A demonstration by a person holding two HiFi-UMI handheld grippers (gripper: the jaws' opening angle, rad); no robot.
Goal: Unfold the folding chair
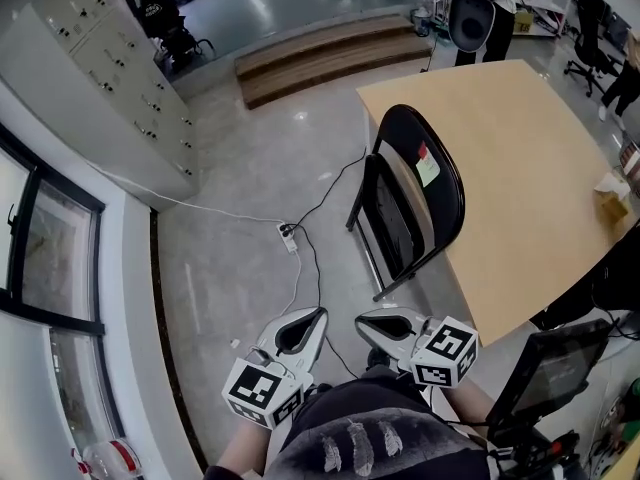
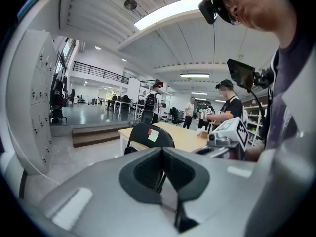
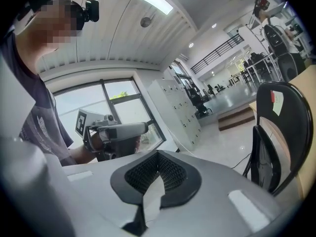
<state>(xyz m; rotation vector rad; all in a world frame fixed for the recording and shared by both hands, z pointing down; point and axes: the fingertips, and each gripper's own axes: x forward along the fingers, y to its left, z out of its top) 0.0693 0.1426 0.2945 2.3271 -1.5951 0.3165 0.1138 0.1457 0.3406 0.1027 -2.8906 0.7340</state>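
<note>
Nearest of all are the left tongs and the right tongs, side by side and low in the head view. Both are pressed fully closed with nothing between them, as each gripper view confirms.

Well ahead of both tips, a little toward the right tongs' side, stands the folding chair. It is folded flat and leans against the near edge of the table, with its seat tucked up against the backrest. A pale note is stuck to the backrest.

The step in hand looks like the approach, with no contact made yet. To do it well, I would open both tongs before reaching the chair, since closed tips can only push at it. One pair probably belongs on the top rim of the backrest, to steady the frame. The other would take the free edge of the seat, so the seat can swing down.

Drawing the chair clear of the table first should give the legs room to spread. On the floor, ahead of the left tongs and beside the chair's feet, lie a power strip and its cable. The legs should come down clear of both.
</note>
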